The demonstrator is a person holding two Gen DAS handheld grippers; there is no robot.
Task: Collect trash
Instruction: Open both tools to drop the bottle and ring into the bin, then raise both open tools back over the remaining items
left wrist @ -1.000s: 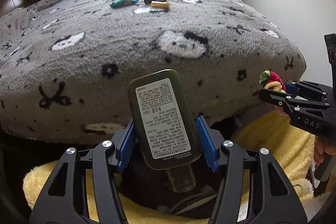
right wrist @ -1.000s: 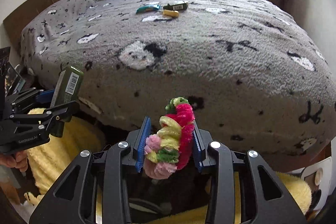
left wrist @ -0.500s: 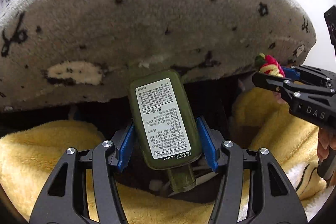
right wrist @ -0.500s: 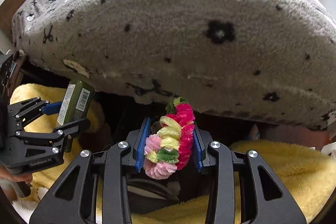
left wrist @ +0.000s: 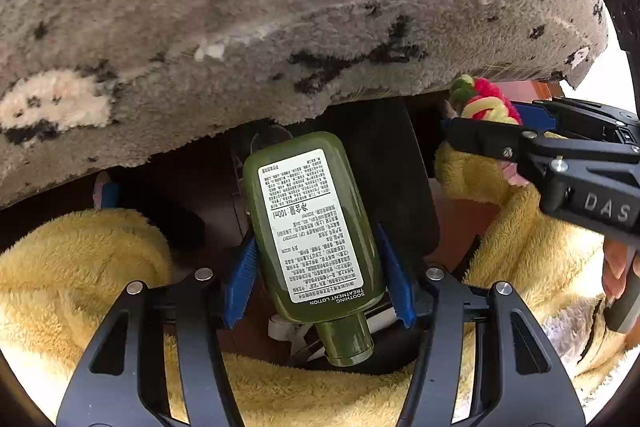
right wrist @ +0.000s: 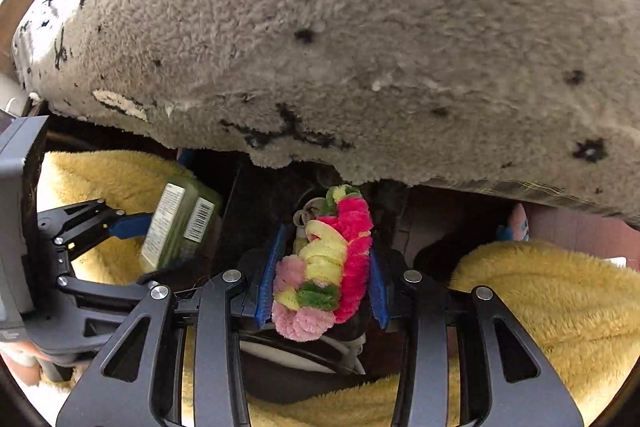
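My left gripper (left wrist: 316, 267) is shut on a dark green lotion bottle (left wrist: 312, 227) with a white label, cap toward the camera. It also shows in the right wrist view (right wrist: 178, 225) at the left. My right gripper (right wrist: 322, 267) is shut on a fuzzy pink, yellow and green pipe-cleaner bundle (right wrist: 324, 267), seen too at the right of the left wrist view (left wrist: 486, 103). Both are held low, below the bed's hanging grey blanket edge (left wrist: 280, 27), over a dark opening (left wrist: 384, 179) between yellow fleece folds.
Yellow fleece (left wrist: 72, 267) lies on both sides below the grippers (right wrist: 560, 291). The grey patterned blanket (right wrist: 360, 47) overhangs close above. A small pink and blue toy (right wrist: 516, 225) sits under the bed edge at the right.
Both grippers have dropped lower and tilted down, from above the bed top to below the blanket edge. The bed-top items have left view. Both grips are unchanged.
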